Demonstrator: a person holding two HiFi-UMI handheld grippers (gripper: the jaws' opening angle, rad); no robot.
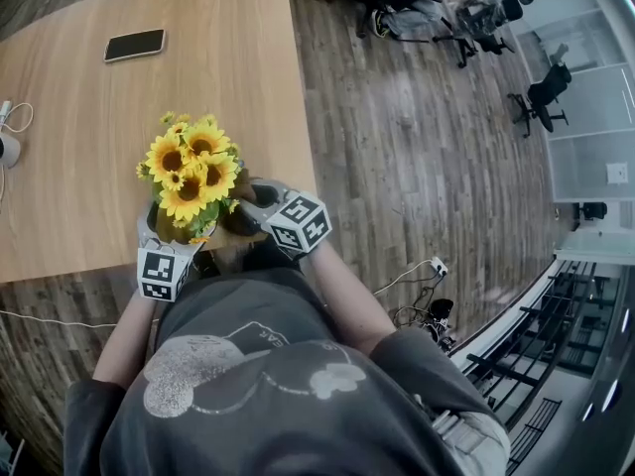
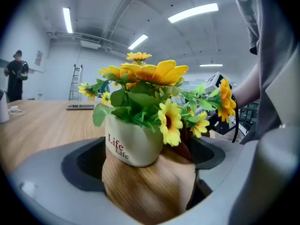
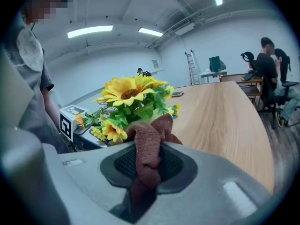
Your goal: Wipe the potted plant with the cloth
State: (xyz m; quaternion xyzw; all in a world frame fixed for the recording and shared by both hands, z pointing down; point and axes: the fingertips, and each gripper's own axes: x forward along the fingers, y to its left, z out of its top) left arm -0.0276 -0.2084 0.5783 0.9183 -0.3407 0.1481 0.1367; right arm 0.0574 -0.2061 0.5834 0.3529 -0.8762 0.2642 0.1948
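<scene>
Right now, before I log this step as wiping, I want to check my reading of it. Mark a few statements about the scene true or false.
1. The right tool is shut on a brown cloth. True.
2. The potted plant stands between the left tool's jaws. True.
3. The flowers are red roses. False: they are yellow sunflowers.
4. The phone lies right beside the pot. False: it lies apart, farther up the table.
5. The pot bears no print. False: it reads "Life".
</scene>
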